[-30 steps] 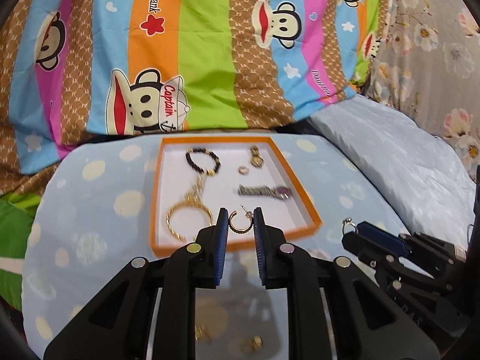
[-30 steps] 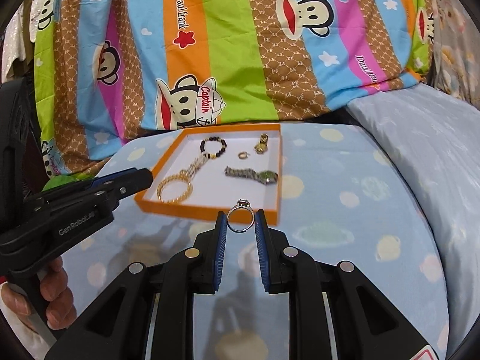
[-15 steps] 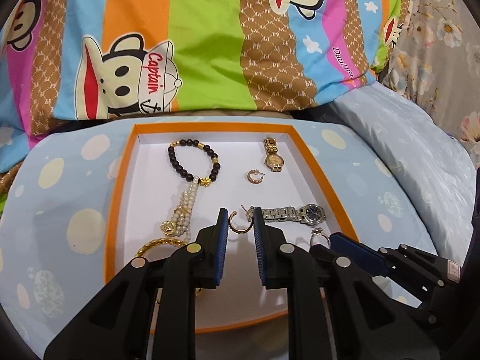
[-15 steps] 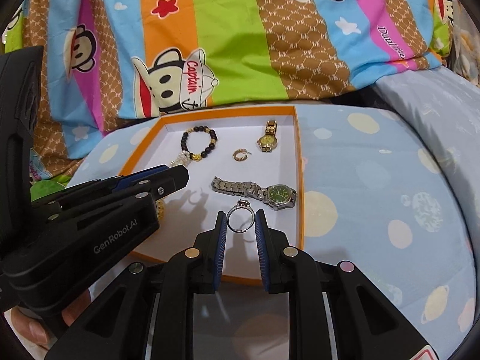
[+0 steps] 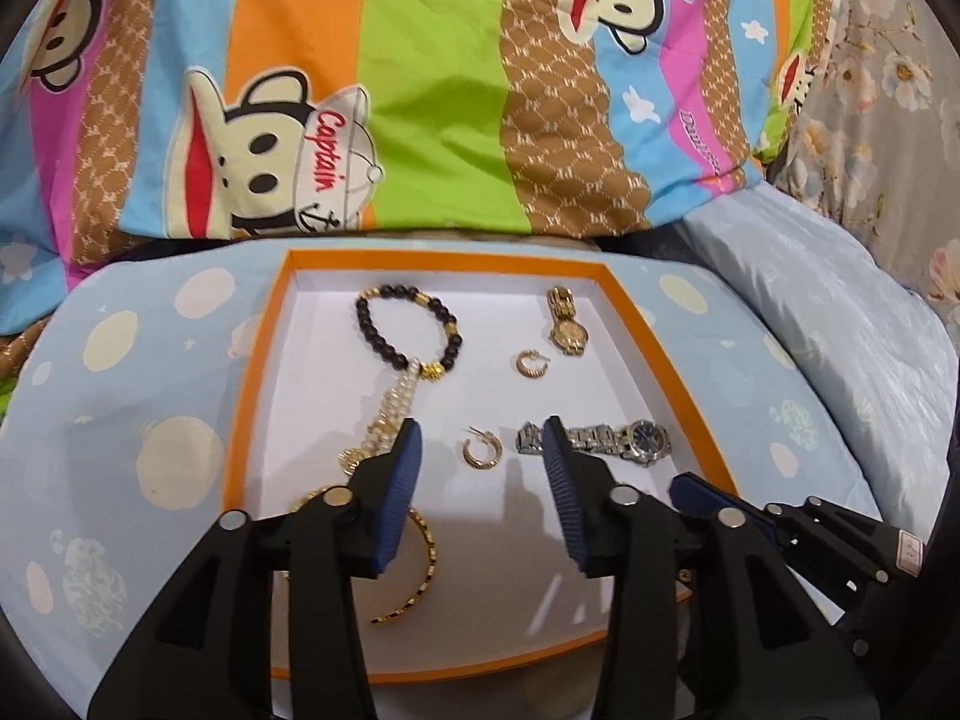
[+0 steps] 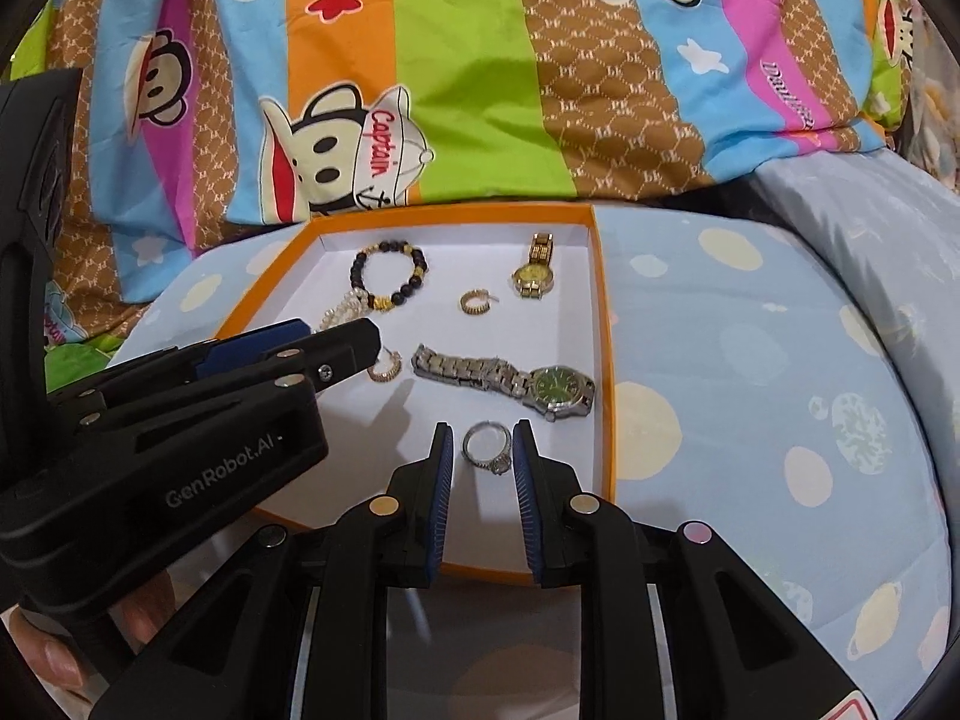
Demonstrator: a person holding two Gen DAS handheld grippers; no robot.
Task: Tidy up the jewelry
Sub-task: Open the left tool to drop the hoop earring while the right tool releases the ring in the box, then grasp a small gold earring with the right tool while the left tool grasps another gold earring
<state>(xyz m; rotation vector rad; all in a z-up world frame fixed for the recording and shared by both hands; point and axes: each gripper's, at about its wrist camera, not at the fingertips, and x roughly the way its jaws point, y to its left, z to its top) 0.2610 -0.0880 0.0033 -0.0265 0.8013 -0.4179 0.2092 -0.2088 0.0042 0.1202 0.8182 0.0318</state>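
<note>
The left tool [image 5: 482, 483] now stands with its pads wide apart, and the gold hoop earring [image 5: 481, 447] lies free on the white floor of the orange tray [image 5: 258, 372], between the pearl strand [image 5: 390, 414] on its left and the silver watch [image 5: 606, 443] on its right. Half a second ago that earring sat pinched between closed pads above the tray; a second ago it was carried in from the near side. The release reads as done, so one more piece is sorted.

The right tool [image 6: 480, 483] has its pads slightly apart, with the silver ring [image 6: 489, 447] lying on the tray floor between them, near the green-faced end of the watch. Earlier the ring stood upright in a tight pinch; now it lies tilted and, as far as I can tell, touches neither pad, so it seems just let go.

Farther back rest the black bead bracelet [image 5: 408, 330], the gold watch [image 5: 567, 324] and a second hoop earring [image 5: 531, 363], unchanged. The gold bangle [image 5: 420, 570] lies near the left tool. The tray sits on a spotted blue cushion [image 5: 150, 420] on the bed.
</note>
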